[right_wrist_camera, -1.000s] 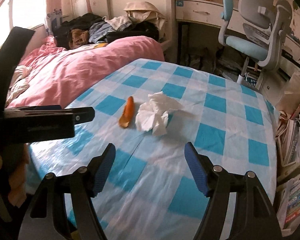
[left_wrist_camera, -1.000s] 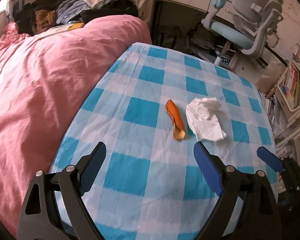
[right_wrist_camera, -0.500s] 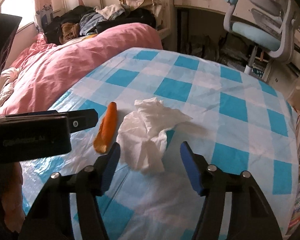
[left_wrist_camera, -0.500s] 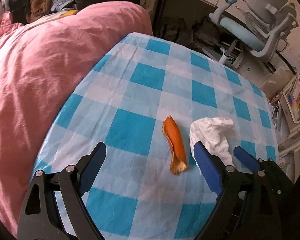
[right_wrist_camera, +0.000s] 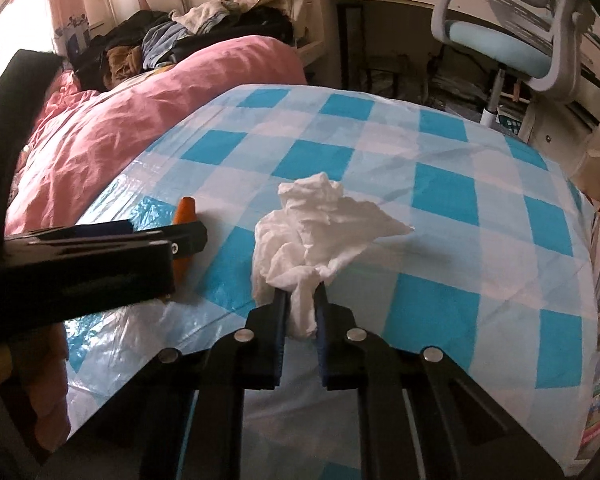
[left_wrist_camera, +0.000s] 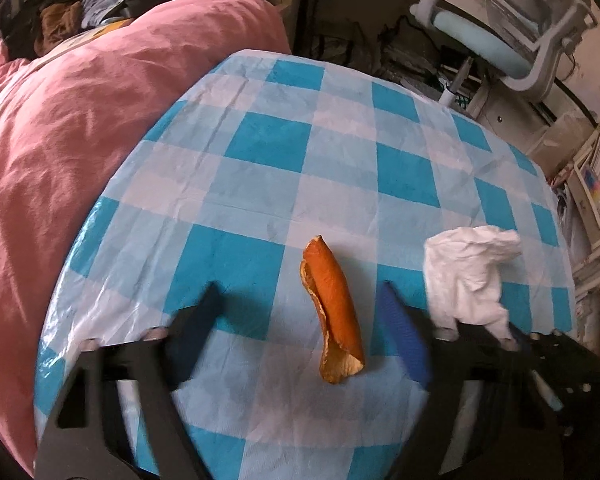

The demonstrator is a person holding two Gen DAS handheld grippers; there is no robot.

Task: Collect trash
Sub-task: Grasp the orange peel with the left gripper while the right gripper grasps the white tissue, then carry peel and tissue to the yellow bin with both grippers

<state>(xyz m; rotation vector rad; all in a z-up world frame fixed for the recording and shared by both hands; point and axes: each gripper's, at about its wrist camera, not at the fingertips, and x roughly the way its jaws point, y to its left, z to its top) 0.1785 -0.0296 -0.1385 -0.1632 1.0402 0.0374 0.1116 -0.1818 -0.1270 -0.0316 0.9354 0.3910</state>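
Note:
An orange peel (left_wrist_camera: pixel 334 312) lies on the blue-and-white checked tablecloth (left_wrist_camera: pixel 340 140). My left gripper (left_wrist_camera: pixel 298 294) straddles it with its jaws closing; the peel sits between the fingers and the pads do not touch it. To the right of the peel, a crumpled white tissue (left_wrist_camera: pixel 468 272) is pinched at its near end. In the right wrist view my right gripper (right_wrist_camera: pixel 300 298) is shut on that tissue (right_wrist_camera: pixel 320 232), which bunches up above the jaws. There the left gripper's finger (right_wrist_camera: pixel 188 236) covers most of the peel (right_wrist_camera: pixel 186 210).
A bed with a pink duvet (left_wrist_camera: pixel 80 140) runs along the table's left side, with a pile of clothes (right_wrist_camera: pixel 172 40) at its far end. A blue-grey office chair (left_wrist_camera: pixel 500 40) stands beyond the table. Book shelves (left_wrist_camera: pixel 596 168) line the right.
Both grippers came forward and down onto the trash. The right jaws went from wide open to shut on the tissue. The left jaws narrowed around the peel.

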